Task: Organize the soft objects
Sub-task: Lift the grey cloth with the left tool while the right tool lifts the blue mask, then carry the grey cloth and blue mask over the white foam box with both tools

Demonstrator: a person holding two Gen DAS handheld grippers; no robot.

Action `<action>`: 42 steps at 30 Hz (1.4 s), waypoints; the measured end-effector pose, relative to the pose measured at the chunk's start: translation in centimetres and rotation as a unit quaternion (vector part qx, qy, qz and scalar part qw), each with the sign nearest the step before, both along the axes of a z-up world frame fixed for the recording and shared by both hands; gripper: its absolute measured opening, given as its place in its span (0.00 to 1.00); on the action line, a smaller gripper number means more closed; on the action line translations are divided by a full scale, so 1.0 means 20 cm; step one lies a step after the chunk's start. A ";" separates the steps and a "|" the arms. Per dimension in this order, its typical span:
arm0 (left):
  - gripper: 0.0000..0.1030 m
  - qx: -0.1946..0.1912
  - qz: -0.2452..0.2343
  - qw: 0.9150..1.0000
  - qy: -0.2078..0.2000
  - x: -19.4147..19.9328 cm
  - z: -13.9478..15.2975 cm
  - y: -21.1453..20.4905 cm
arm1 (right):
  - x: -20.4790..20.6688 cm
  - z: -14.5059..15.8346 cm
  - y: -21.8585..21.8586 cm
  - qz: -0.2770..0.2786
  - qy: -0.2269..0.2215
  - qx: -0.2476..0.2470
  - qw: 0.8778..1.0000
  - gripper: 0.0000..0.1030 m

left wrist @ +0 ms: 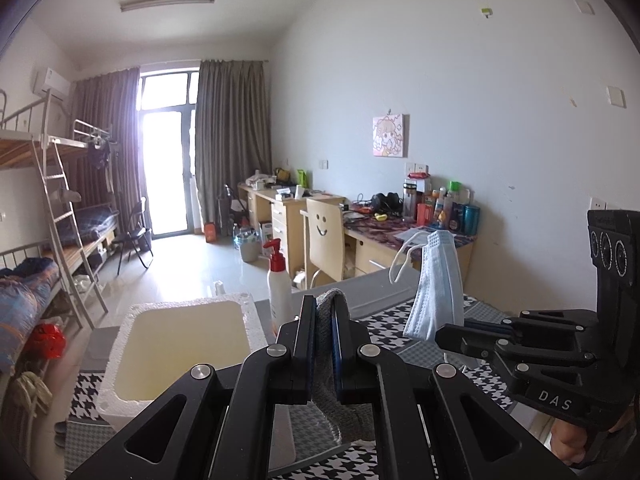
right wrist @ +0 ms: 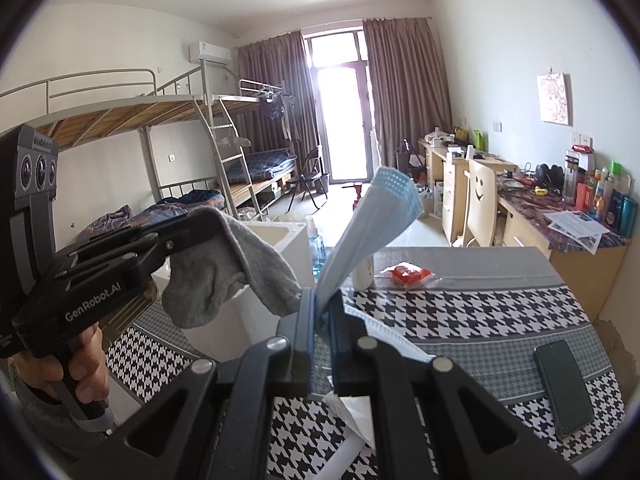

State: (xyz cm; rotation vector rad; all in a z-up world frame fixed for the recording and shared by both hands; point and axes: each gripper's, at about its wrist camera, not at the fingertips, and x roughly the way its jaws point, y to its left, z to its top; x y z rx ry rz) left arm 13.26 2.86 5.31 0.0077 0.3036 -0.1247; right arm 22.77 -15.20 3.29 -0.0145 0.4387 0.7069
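Note:
A grey sock is pinched between the pads of my left gripper, which is shut on it. In the right wrist view the same sock hangs limp from the left gripper, above the near edge of a white foam box. My right gripper is shut on a light blue face mask, which stands up from the jaws. In the left wrist view the mask dangles from the right gripper, to the right of the open foam box.
The table wears a black-and-white houndstooth cloth. On it are a dark phone, a red packet, a blue sanitizer bottle, a red-pump lotion bottle and white paper. Bunk beds, desks and a chair stand beyond.

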 end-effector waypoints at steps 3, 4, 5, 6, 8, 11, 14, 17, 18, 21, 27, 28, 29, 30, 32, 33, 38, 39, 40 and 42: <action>0.07 0.002 0.004 1.000 -0.004 0.01 0.01 0.01 | 0.01 0.01 0.01 0.002 -0.003 0.000 1.000 0.09; 0.07 0.002 0.006 1.000 -0.005 0.01 0.01 0.02 | 0.01 0.01 0.02 0.003 -0.004 0.000 1.000 0.09; 0.07 0.003 0.006 1.000 -0.006 0.01 0.02 0.03 | 0.01 0.01 0.02 0.004 -0.004 0.000 1.000 0.09; 0.07 0.002 0.007 1.000 -0.006 0.02 0.02 0.03 | 0.02 0.01 0.03 0.004 -0.005 -0.001 1.000 0.09; 0.07 0.002 0.010 1.000 -0.010 0.02 0.04 0.05 | 0.03 0.01 0.03 0.005 -0.004 0.000 1.000 0.09; 0.07 -0.001 0.015 1.000 -0.014 0.03 0.05 0.07 | 0.05 0.02 0.04 0.005 -0.004 0.000 1.000 0.09; 0.07 0.000 0.021 1.000 -0.018 0.03 0.05 0.09 | 0.05 0.03 0.05 0.006 -0.008 -0.001 1.000 0.09; 0.07 -0.002 0.023 1.000 -0.020 0.03 0.06 0.11 | 0.06 0.04 0.07 0.011 -0.012 -0.004 1.000 0.09; 0.07 -0.001 0.025 0.999 -0.021 0.03 0.06 0.11 | 0.06 0.04 0.08 0.013 -0.013 -0.003 1.000 0.09; 0.07 -0.002 0.036 0.999 -0.023 0.03 0.08 0.14 | 0.07 0.06 0.10 0.022 -0.014 -0.001 1.000 0.09; 0.07 -0.003 0.057 0.998 -0.025 0.04 0.09 0.19 | 0.08 0.07 0.15 0.039 -0.017 -0.001 0.999 0.09; 0.07 -0.004 0.059 0.998 -0.026 0.04 0.09 0.19 | 0.09 0.07 0.16 0.042 -0.017 0.000 0.999 0.09; 0.07 -0.003 0.063 0.998 -0.027 0.03 0.09 0.20 | 0.09 0.07 0.17 0.046 -0.016 0.000 0.999 0.09; 0.07 -0.003 0.065 0.997 -0.028 0.04 0.10 0.21 | 0.09 0.07 0.18 0.050 -0.015 0.001 0.999 0.09; 0.07 -0.003 0.072 0.997 -0.029 0.03 0.10 0.22 | 0.09 0.07 0.20 0.057 -0.014 0.003 0.998 0.09; 0.07 -0.003 0.077 0.997 -0.029 0.03 0.10 0.24 | 0.09 0.08 0.21 0.061 -0.015 0.003 0.998 0.09; 0.07 -0.003 0.096 0.995 -0.026 0.04 0.09 0.27 | 0.09 0.08 0.26 0.078 -0.016 0.001 0.997 0.09; 0.07 -0.003 0.099 0.995 -0.026 0.04 0.09 0.27 | 0.09 0.08 0.26 0.081 -0.016 0.001 0.997 0.09; 0.07 -0.002 0.103 0.994 -0.026 0.04 0.09 0.28 | 0.09 0.08 0.27 0.083 -0.017 0.000 0.996 0.09; 0.07 -0.002 0.110 0.994 -0.025 0.04 0.09 0.29 | 0.08 0.08 0.29 0.087 -0.020 -0.003 0.996 0.09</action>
